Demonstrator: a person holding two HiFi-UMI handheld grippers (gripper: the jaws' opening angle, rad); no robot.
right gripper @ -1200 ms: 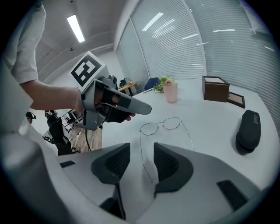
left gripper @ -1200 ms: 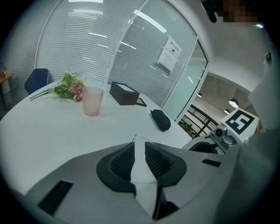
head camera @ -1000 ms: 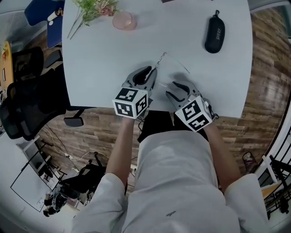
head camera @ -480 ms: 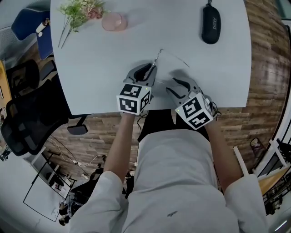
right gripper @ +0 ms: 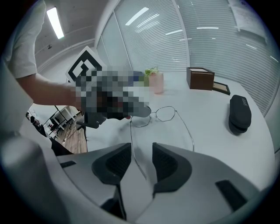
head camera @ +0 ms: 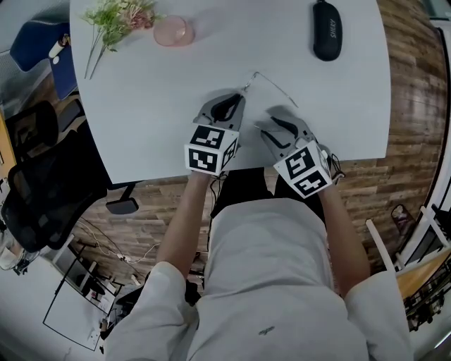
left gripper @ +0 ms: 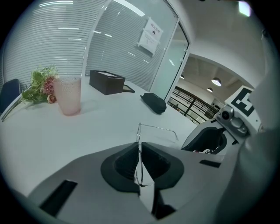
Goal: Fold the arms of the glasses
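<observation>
Thin wire-rimmed glasses (head camera: 271, 83) sit at the front of the white table (head camera: 155, 92), arms spread. My left gripper (head camera: 239, 95) is shut on the frame: in the left gripper view the rim (left gripper: 139, 164) stands pinched between the pads, and one arm (left gripper: 157, 127) reaches right. In the right gripper view the lenses (right gripper: 152, 116) lie ahead, with the left gripper (right gripper: 146, 111) on them. The near arm (right gripper: 135, 153) runs between the pads of my right gripper (right gripper: 141, 151), which stand apart from it. Those jaws have just been closing. The far arm (right gripper: 186, 127) lies free.
A black glasses case (head camera: 328, 32) lies at the back right. A pink cup (head camera: 174, 32) and a flower sprig (head camera: 116, 14) stand at the back left, a dark box (left gripper: 107, 82) beyond them. The table's front edge is just under the grippers. A black chair (head camera: 35, 190) stands at the left.
The head view has shifted. My left gripper has sunk a little and rolled, still on the frame. The right gripper stays at the near arm.
</observation>
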